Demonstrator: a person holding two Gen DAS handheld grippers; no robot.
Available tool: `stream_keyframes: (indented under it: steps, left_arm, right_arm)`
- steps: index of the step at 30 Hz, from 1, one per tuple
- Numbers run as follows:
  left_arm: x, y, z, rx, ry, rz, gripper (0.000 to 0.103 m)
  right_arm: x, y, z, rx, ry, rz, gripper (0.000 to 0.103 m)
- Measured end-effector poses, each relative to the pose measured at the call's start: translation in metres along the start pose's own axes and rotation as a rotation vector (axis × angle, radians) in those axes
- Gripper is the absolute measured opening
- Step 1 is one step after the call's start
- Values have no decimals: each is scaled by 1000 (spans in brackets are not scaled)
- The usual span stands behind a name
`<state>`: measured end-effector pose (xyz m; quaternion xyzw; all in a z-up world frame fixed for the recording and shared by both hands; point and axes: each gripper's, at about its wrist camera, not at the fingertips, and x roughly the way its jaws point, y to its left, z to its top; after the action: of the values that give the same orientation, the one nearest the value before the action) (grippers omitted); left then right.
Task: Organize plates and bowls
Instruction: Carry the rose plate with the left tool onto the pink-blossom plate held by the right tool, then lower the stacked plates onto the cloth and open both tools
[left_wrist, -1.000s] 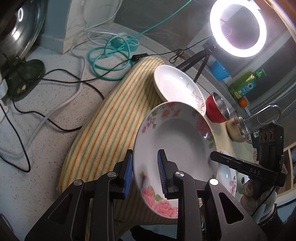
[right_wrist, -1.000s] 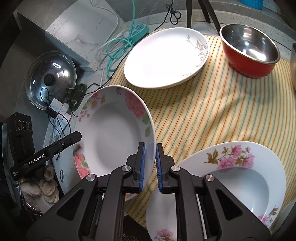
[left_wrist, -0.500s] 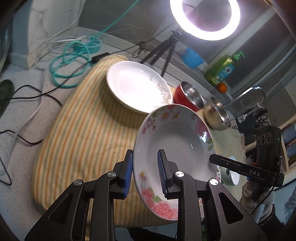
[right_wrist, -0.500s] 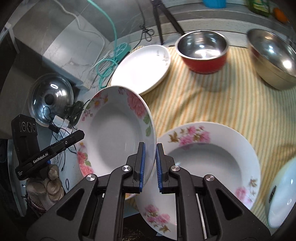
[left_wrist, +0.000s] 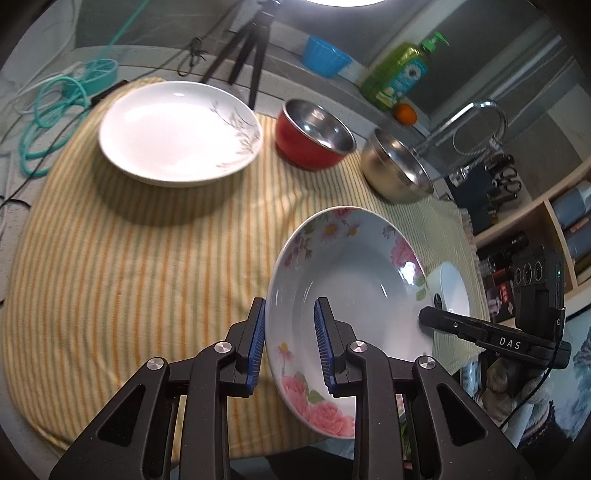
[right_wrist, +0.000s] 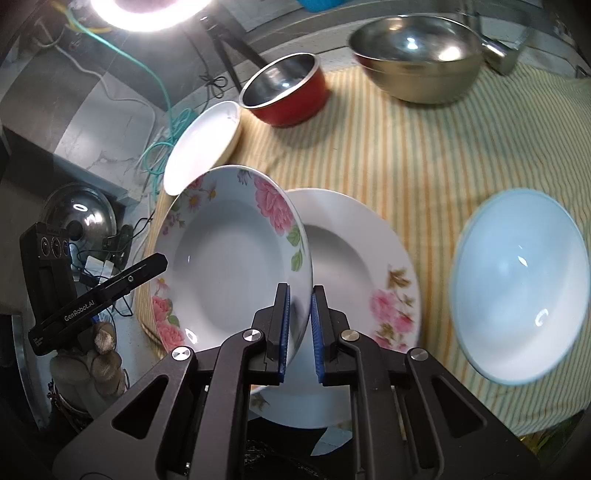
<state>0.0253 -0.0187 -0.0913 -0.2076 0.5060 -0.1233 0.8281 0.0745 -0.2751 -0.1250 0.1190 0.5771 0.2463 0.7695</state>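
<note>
A deep plate with pink flowers (left_wrist: 351, 295) (right_wrist: 229, 266) hangs tilted above the striped cloth, held from both sides. My left gripper (left_wrist: 290, 343) is shut on its left rim; my right gripper (right_wrist: 299, 325) is shut on its right rim. Each gripper shows in the other's view, the right gripper (left_wrist: 424, 317) beside the plate's far edge, the left gripper (right_wrist: 155, 264) likewise. Just behind and below the held plate, a second floral plate (right_wrist: 354, 266) lies on the cloth. A white plate (left_wrist: 177, 133) with a grey sprig sits at the back left.
A red bowl (left_wrist: 314, 136) and a steel bowl (left_wrist: 399, 170) stand along the back of the yellow striped cloth (left_wrist: 129, 258). A pale blue bowl (right_wrist: 517, 280) sits at the right. Beyond are a tripod (left_wrist: 251, 48), soap bottle (left_wrist: 399, 74), tap (left_wrist: 476, 118) and cables (left_wrist: 55, 110).
Both grippers have carried the floral plate to the right across the cloth. The second floral plate now lies right behind it, and the pale blue bowl has come fully into view.
</note>
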Motion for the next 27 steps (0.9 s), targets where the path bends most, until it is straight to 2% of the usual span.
stream_keyframes:
  steps: [10, 27]
  left_arm:
    - [21, -14, -6, 48, 63, 3, 24]
    - [35, -24, -10, 101, 84, 49, 24]
  right_arm:
    - [0, -25, -18, 53, 16, -42, 12]
    - [1, -32, -23, 49, 25, -84, 12]
